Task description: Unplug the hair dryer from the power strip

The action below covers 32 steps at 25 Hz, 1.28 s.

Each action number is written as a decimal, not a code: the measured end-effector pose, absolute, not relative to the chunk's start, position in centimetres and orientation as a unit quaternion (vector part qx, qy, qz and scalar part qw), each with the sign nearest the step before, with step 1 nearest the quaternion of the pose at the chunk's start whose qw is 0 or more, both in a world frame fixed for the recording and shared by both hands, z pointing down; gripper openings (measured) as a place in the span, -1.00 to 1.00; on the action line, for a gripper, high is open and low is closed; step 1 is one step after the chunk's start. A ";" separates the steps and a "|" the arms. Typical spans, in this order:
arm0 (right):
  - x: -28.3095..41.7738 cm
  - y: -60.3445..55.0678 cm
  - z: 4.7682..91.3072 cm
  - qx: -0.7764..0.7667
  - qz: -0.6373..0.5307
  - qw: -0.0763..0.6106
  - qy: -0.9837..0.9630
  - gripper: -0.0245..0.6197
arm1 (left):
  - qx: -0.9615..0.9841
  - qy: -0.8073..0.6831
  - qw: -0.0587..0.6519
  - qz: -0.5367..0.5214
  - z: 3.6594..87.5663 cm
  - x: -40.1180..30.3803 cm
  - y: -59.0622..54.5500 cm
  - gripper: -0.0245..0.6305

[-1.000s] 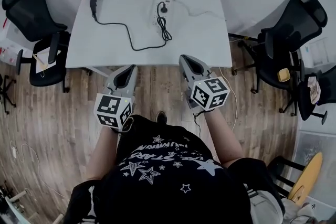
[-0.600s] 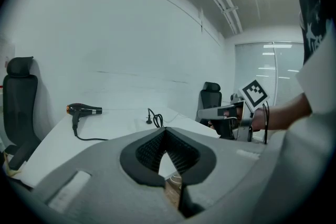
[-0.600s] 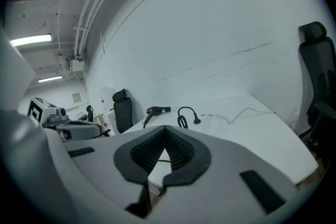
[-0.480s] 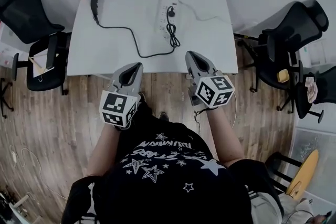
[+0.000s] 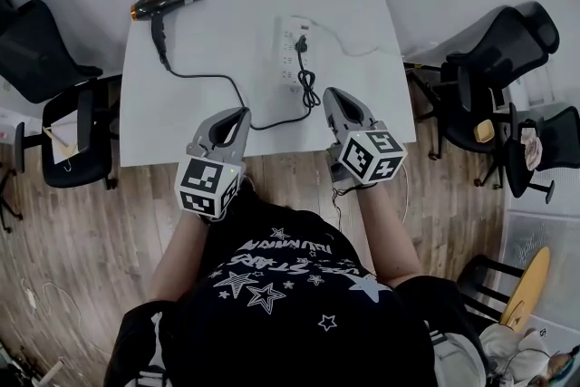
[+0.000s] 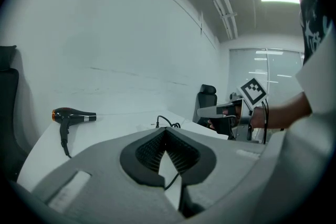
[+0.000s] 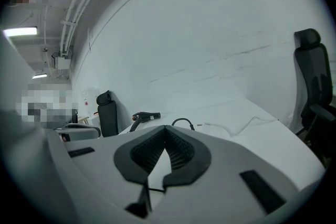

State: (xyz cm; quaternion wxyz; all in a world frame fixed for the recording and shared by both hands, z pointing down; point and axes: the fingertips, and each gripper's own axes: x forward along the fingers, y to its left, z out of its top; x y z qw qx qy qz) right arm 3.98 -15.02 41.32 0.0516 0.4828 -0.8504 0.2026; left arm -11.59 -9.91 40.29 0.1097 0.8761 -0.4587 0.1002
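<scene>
The plug (image 5: 302, 42) is seated in the power strip (image 5: 288, 59), which lies lengthwise, pointing away from you, on the white surface (image 5: 358, 23), a little right of its middle. From the plug the cord (image 5: 207, 77) drops toward you into a bundled loop near the front edge. It then swings left and runs up to the hair dryer (image 5: 168, 0), which lies on its side at the far left corner, well apart from the strip. So the job has not started: the connection is intact and nothing is being touched.

Your right tool (image 5: 332, 92) reaches over the front edge just beside the cord loop and points roughly toward the strip. That likely makes it the one to take the plug. Its jaws are pressed together with nothing between them, so you will need to spread them before you close on the plug body.

Your left tool (image 5: 241, 111) sits at the front edge, near where the cord runs along it. Its jaws likewise meet at the tips and are empty. Placed there, it could plausibly pin the strip down so it does not lift with the pull.

Black office chairs (image 5: 494, 50) flank the surface on a wooden floor (image 5: 109, 222).
</scene>
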 end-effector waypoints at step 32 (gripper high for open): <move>6.9 -23.0 45.4 0.531 0.243 0.087 -0.807 -0.90 | 0.891 -0.412 0.148 0.120 43.9 -11.0 -18.9 -0.91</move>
